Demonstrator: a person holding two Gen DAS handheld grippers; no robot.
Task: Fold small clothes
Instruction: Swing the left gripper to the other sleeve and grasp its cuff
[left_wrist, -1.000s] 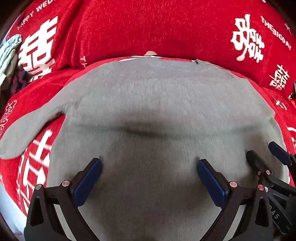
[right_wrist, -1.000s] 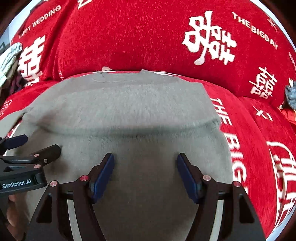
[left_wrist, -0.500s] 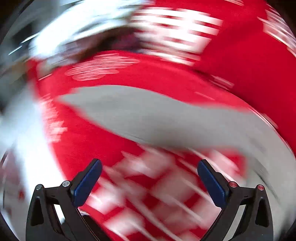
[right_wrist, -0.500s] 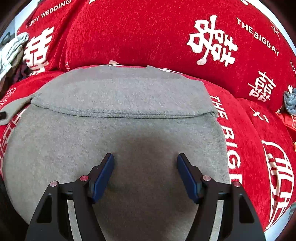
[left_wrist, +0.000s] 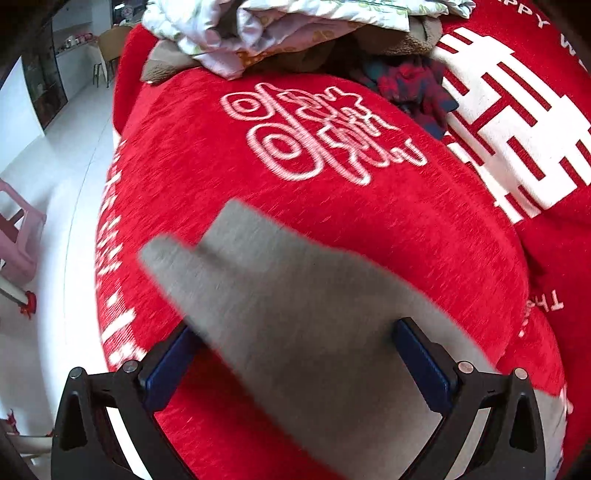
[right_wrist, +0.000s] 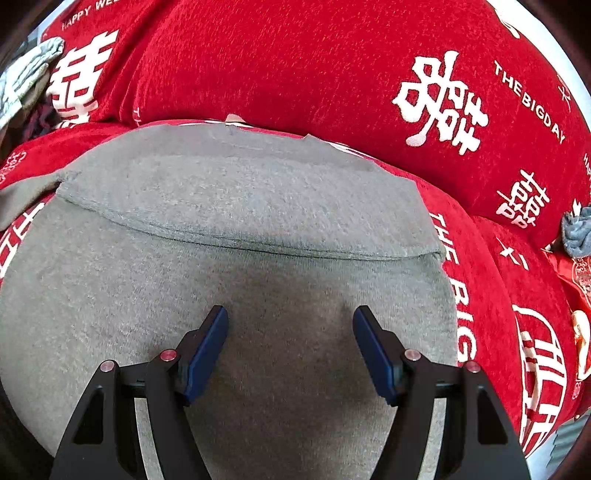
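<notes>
A grey knit sweater (right_wrist: 236, 206) lies on the red sofa cover (right_wrist: 295, 74), with one part folded over the body along a hem (right_wrist: 295, 253). My right gripper (right_wrist: 290, 310) hangs open just above the sweater's body, nothing between its blue pads. In the left wrist view the sweater's grey sleeve (left_wrist: 280, 288) stretches out to the left across the red cover (left_wrist: 332, 206), blurred by motion. My left gripper (left_wrist: 295, 328) is open over the sleeve, which runs between the jaws. The sleeve's end (left_wrist: 221, 229) lies ahead of the fingers.
A pile of pale printed laundry (left_wrist: 295, 22) and a dark red-and-blue garment (left_wrist: 413, 88) sit at the sofa's far end. White floor and a pink stool (left_wrist: 18, 236) lie past the left edge. A small blue-grey cloth (right_wrist: 576, 229) rests at the right.
My left gripper swung fast to the left, off the sweater's body and onto the outstretched sleeve, rolling as it went; it left the right wrist view. The right gripper shifted only slightly.
</notes>
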